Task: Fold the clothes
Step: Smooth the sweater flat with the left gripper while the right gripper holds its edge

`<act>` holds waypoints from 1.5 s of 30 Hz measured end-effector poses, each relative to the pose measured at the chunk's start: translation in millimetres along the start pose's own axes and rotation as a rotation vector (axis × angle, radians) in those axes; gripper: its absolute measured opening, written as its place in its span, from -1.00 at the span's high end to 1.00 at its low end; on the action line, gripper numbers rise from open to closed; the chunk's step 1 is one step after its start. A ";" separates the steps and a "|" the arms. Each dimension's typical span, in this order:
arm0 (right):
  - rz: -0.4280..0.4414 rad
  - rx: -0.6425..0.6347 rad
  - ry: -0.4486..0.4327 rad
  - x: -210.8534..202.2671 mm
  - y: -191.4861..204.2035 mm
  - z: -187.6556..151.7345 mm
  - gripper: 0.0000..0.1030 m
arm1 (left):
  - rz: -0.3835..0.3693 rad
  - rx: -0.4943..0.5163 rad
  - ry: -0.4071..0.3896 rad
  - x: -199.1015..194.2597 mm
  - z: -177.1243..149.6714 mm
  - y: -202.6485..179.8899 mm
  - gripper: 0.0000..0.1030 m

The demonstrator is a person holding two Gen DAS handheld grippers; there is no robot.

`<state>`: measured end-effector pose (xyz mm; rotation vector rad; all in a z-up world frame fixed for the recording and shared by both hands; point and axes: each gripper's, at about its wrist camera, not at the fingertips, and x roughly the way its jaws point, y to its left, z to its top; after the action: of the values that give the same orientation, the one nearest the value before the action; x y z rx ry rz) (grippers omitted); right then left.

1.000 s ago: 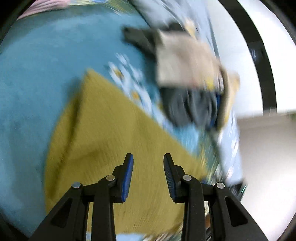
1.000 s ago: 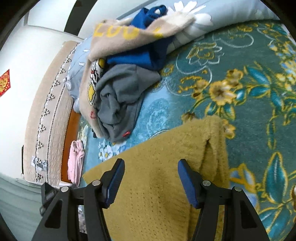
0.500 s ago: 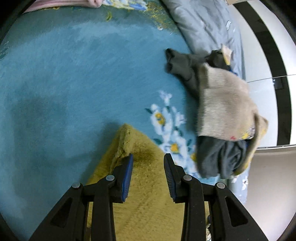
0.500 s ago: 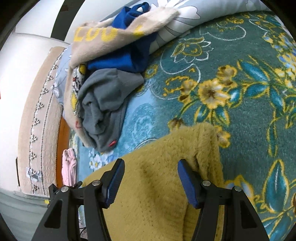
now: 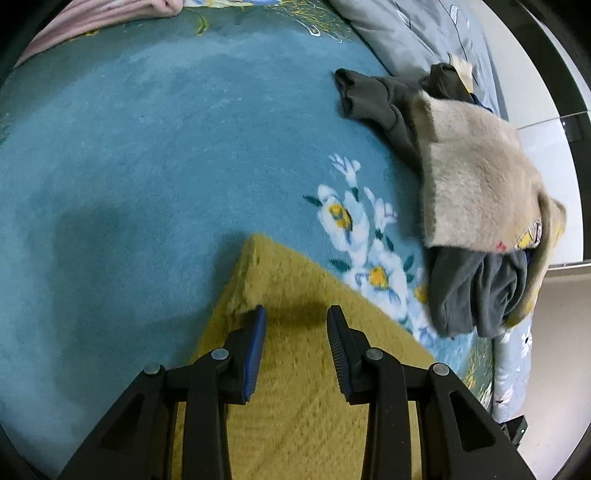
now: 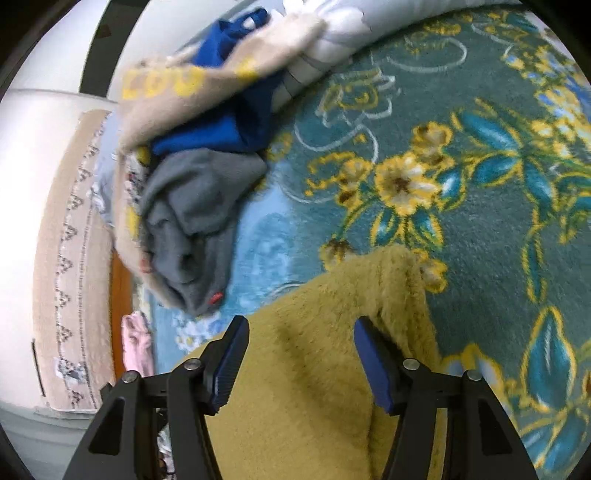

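Note:
A mustard-yellow fuzzy garment (image 5: 295,369) lies flat on a teal floral blanket (image 5: 147,166). My left gripper (image 5: 297,314) is open and empty, low over the garment near its far corner. In the right wrist view the same garment (image 6: 314,369) fills the lower middle, with a raised fold along its right edge. My right gripper (image 6: 301,326) is open and empty, its jaws wide over that garment, the right finger (image 6: 373,354) next to the fold.
A pile of clothes lies beyond the garment: a beige sweater (image 5: 476,184), grey garments (image 5: 476,291) and a blue one (image 6: 221,125). A pink garment (image 5: 92,14) lies at the blanket's far edge. A grey quilt (image 5: 424,33) and the bed edge (image 6: 66,240) border the blanket.
My left gripper has drawn back toward the yellow garment's corner, so more bare blanket shows ahead. My right gripper has moved closer over the garment. Both stayed open.

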<state>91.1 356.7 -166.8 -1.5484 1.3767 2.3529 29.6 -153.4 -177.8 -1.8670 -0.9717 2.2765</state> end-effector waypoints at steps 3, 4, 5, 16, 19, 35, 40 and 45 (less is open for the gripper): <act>0.011 -0.027 -0.015 -23.4 -0.1 -9.9 -0.23 | -0.072 -0.001 -0.006 -18.4 -20.7 -5.6 0.32; 0.012 -0.023 -0.007 -30.0 -5.2 -15.8 -0.23 | -0.101 0.008 0.007 -21.4 -31.5 -9.2 0.32; 0.012 -0.018 0.000 -36.7 -10.3 -21.8 -0.23 | -0.127 0.023 0.026 -23.0 -44.2 -14.0 0.32; 0.048 0.054 0.166 -40.3 -75.9 -108.8 -0.23 | -0.018 0.430 0.321 29.2 -176.9 -76.7 0.33; 0.081 0.054 0.168 -36.2 -73.5 -116.2 -0.24 | 0.053 0.529 0.341 35.3 -196.1 -89.4 0.33; 0.000 0.036 0.147 -33.3 -63.9 -118.7 0.36 | 0.176 0.674 0.351 50.1 -220.5 -103.6 0.24; 0.005 0.008 0.141 -38.2 -44.7 -118.0 0.57 | 0.194 0.704 0.350 46.7 -223.0 -95.7 0.22; 0.025 -0.086 0.150 -42.3 -1.4 -114.6 0.60 | 0.177 0.691 0.346 43.4 -222.7 -94.4 0.18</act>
<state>198.0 299.8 -150.8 -1.7741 1.3452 2.3849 184.6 37.0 -187.3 -1.9427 0.0373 1.8982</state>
